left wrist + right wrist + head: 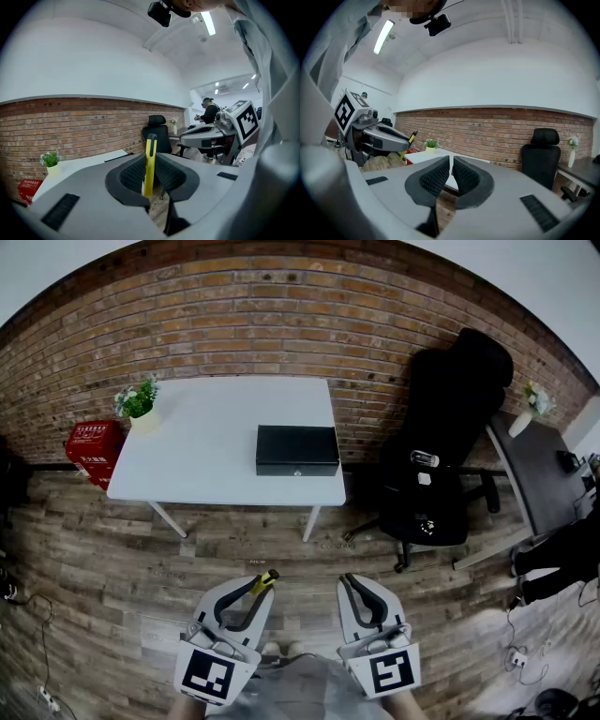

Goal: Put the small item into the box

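Observation:
A flat black box (297,449) lies closed on the white table (206,465), near its right front corner. My left gripper (263,581) hangs low over the wooden floor, well short of the table, shut on a slim yellow and black item (149,165) that sticks out past its tips (266,579). To its right my right gripper (350,581) is shut with nothing between its pads (450,174). The right gripper view shows the left gripper and the yellow item (411,138) off to its left.
A small potted plant (139,403) stands at the table's back left corner. A red crate (94,450) sits on the floor left of the table. A black office chair (441,451) and a dark desk (542,470) are at the right. A brick wall runs behind.

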The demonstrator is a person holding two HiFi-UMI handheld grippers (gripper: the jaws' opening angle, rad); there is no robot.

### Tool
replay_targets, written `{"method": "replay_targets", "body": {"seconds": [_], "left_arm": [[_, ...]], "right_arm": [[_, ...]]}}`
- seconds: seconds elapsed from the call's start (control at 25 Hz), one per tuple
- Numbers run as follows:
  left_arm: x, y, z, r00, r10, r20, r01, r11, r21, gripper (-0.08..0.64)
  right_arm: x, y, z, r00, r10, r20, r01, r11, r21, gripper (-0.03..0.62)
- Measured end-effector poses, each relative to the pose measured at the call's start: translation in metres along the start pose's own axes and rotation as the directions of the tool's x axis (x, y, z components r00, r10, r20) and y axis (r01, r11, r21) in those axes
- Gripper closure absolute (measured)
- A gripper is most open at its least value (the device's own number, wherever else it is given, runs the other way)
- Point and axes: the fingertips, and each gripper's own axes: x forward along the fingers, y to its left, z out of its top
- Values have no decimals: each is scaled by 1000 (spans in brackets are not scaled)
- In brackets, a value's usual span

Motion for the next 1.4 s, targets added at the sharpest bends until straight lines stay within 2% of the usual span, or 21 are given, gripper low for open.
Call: {"method": "replay_targets", "body": {"seconds": [0.36,0.6,0.84,1.0,1.2,1.32,1.4], "left_arm": [[5,-2,1,1000,1,5,-1,1000,-1,489],[4,-5,1,1000,10,-3,-10,1000,0,489],[4,-9,5,999,38,-3,-38,999,11,489],[6,-15,9,998,57,-1,-57,998,-7,489],[10,-28,10,996,84,6,-84,996,-30,489],[9,-37,11,996,93,11,-93,996,-8,489],[7,-42,10,995,103,4,-103,995,-19,489]], "right_arm": [[1,-3,-2,1000,6,-5,-6,1000,0,535],[-3,-6,-6,1000,20,-15,-19,999,40,535],[-9,-10,-11,999,40,-31,-39,999,31,535],[-18,-18,-13,999,43,-33,-43,999,13,535],[-33,-31,-21,999,29,-21,-27,997,72,535],[-41,-33,-29,998,49,-26,-47,995,90,535],[-45,-31,-31,998,63,-28,-60,994,93,535]]}}
